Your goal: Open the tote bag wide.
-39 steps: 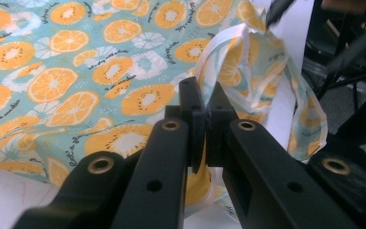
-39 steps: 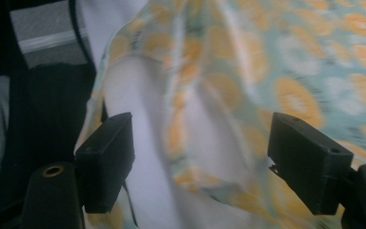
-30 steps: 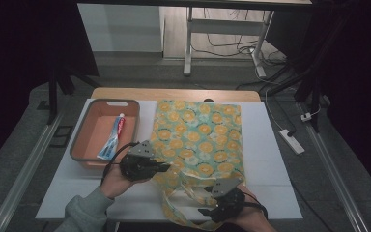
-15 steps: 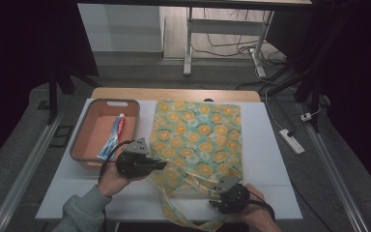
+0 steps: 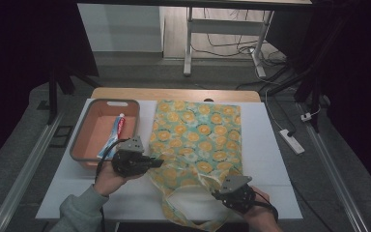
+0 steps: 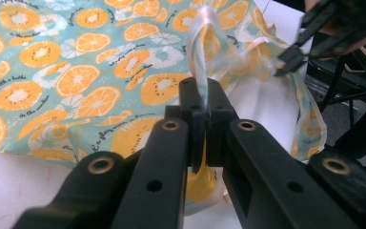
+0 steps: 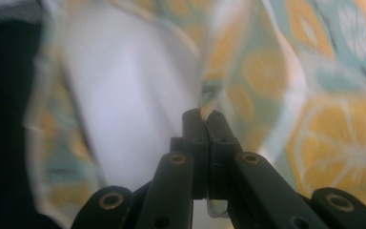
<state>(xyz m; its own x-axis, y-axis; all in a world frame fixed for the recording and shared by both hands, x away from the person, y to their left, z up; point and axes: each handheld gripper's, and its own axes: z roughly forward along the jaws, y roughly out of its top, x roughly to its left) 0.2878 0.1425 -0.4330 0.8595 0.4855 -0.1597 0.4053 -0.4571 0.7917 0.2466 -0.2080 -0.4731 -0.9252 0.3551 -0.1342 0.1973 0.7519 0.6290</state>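
A tote bag [image 5: 198, 140] printed with orange and kiwi slices lies flat on the white table top [image 5: 265, 145], its handles towards the person. My left gripper [image 5: 155, 163] is shut on the bag's near left rim [image 6: 201, 76], with the fabric rising between the jaws. My right gripper [image 5: 217, 195] is shut on the bag's edge [image 7: 208, 102] by the near right handle, pinching it just off the table. The right gripper [image 6: 295, 47] also appears far off in the left gripper view, holding the fabric taut.
An orange bin [image 5: 104, 133] stands left of the bag with a toothpaste tube [image 5: 116, 133] in it. A power strip [image 5: 292, 141] lies on the floor at the right. The table's near edge runs just beneath both hands.
My right gripper has slid back towards the table's near edge with the bag's edge in it. The left gripper stays almost where it was.
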